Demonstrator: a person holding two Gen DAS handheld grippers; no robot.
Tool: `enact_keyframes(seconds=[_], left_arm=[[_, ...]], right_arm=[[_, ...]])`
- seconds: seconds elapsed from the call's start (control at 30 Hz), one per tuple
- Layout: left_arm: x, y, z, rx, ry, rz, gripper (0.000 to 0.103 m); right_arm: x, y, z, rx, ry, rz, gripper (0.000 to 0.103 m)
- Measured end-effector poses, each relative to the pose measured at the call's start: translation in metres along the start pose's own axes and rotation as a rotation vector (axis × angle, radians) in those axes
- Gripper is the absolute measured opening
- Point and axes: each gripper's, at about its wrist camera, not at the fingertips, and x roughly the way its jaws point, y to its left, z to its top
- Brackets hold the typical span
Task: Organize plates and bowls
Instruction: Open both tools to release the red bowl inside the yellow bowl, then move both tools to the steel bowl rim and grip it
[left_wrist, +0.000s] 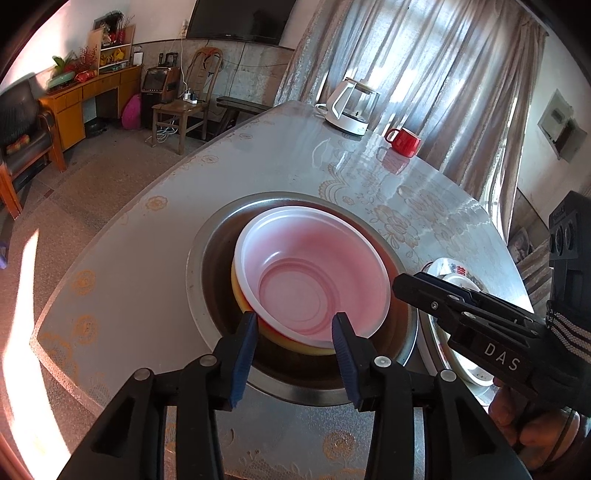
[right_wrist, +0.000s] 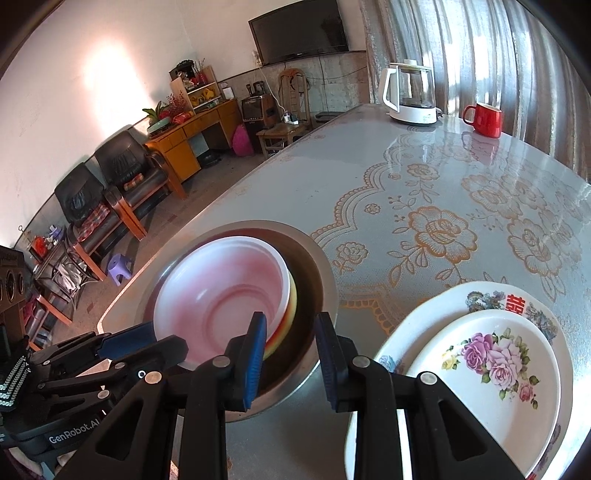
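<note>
A white plastic bowl sits nested in a yellow-and-red bowl inside a wide steel basin on the table. My left gripper is open, its blue pads either side of the white bowl's near rim without touching. My right gripper is open and empty just above the basin's right rim, beside the bowl stack. To its right a small flowered plate lies stacked on a larger white plate. The right gripper shows in the left wrist view above those plates.
A white kettle and a red mug stand at the table's far edge by the curtain. The table's left edge drops to the floor, with chairs and a cabinet beyond.
</note>
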Motion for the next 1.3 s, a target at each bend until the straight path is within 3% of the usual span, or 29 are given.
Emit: enact_keyframes(seconds=[0.3, 0.77, 1.3], left_arm=[[-0.008, 0.003, 0.002, -0.008, -0.023, 0.013, 0.049], [-0.017, 0.023, 0.0, -0.039, -0.046, 0.05, 0.049], [-0.022, 0.066, -0.005, -0.154, -0.043, 0.065, 0.056]], right_arm=[[0.0, -0.009, -0.007, 0.025, 0.016, -0.004, 0.027], [0.001, -0.017, -0.011, 0.061, 0.023, 0.013, 0.027], [0.002, -0.021, -0.01, 0.088, 0.012, 0.047, 0.031]])
